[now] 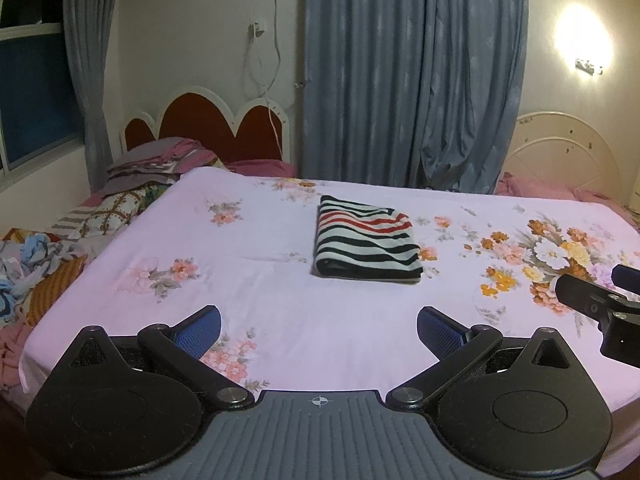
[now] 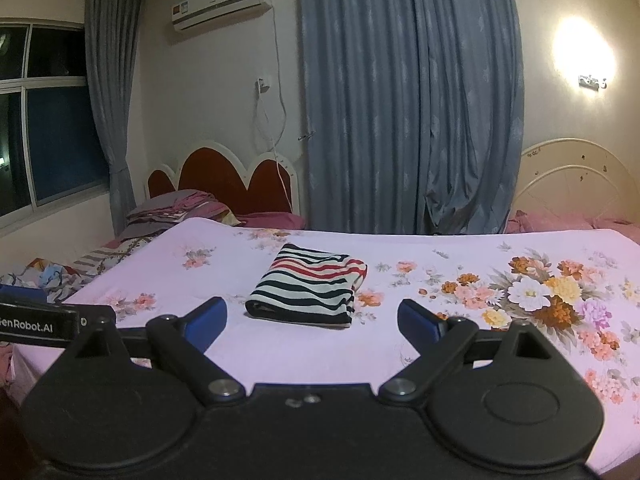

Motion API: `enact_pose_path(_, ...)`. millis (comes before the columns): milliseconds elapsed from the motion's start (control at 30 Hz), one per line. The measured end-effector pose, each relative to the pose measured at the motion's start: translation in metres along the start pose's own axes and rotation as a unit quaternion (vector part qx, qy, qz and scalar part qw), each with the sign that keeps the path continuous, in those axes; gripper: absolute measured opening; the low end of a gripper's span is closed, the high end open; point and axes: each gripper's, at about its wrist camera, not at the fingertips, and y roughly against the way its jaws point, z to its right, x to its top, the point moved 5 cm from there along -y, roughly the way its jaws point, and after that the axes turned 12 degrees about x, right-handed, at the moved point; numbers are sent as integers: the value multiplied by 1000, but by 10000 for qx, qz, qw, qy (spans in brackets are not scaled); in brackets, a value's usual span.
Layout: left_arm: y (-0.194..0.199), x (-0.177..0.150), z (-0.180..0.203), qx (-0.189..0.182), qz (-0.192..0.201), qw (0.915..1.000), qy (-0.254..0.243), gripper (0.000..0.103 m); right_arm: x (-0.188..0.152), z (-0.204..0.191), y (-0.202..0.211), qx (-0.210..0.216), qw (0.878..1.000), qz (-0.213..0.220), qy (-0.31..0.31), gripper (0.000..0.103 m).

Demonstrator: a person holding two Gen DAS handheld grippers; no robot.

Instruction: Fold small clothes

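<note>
Bedroom at night, blue-grey curtains across the back wall, white wall air conditioner up left, one lit wall lamp on the right. Work surface is a bed covered by a pale pink floral bedsheet.

One striped knit garment, black/white with a few red bands, lies near the middle of the sheet, already folded into a compact rectangle with layered edges showing at the near side. Nothing touches it.

Left gripper: blue pads spread wide, released, holding nothing, hovering over the near edge of the bed, well short of the garment. Right gripper: also spread wide and empty, the garment lying beyond and between its fingers in its own view. Each gripper shows at the edge of the other's view.

Step judged: fold looks finished for this piece, both tools off the cloth. Next move probably calls for fetching another item, or moving this one aside; a pinch on the thick folded edge would be needed so layers don't slip.

Counts: garments on sheet 1, grippers 2, headboards 2 (red scalloped headboard, cream rounded headboard), a loose pile of mixed bedding at left, number of pieces cannot be told.
</note>
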Motion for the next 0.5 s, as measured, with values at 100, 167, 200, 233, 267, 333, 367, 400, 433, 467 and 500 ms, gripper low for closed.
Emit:
enact_pose_path(100, 1, 1, -1, -12, 6, 10000, -9, 103, -1, -1, 1, -20, 10000, -6, -2, 92)
enact_pose_path(167, 1, 2, -1, -14, 16, 10000, -33, 103, -2, -3, 1, -39, 10000, -26, 7, 92)
enact_pose_path(200, 1, 3, -1, -24, 16, 10000, -35, 103, -2, -3, 1, -49, 10000, -29, 6, 92)
enact_pose_path(233, 1, 3, 0, -32, 16, 10000, -33, 103, -2, -2, 1, -57, 10000, -30, -1, 92)
enact_pose_path(267, 0, 4, 0, -49, 14, 10000, -36, 103, -2, -3, 2, -65, 10000, -30, -9, 92)
enact_pose_path(333, -1, 7, 0, -79, 19, 10000, -46, 103, -1, -2, 2, -99, 9999, -24, -16, 92)
enact_pose_path(367, -3, 7, 1, -80, 19, 9999, -59, 103, -1, -2, 3, -114, 9999, -21, -17, 92)
enact_pose_path(400, -2, 7, 2, -88, 14, 9999, -55, 103, -1, -2, 3, -126, 9999, -23, -19, 92)
enact_pose_path(433, -3, 8, 2, -112, 4, 9999, -56, 103, -1, -2, 3, -133, 9999, -26, -23, 92)
enact_pose_path(467, -4, 8, 3, -124, 0, 9999, -59, 103, -1, -3, 3, -141, 9999, -26, -28, 92)
enact_pose_path(500, -5, 8, 4, -131, 0, 9999, -73, 103, -1, -2, 3, -150, 9999, -28, -31, 92)
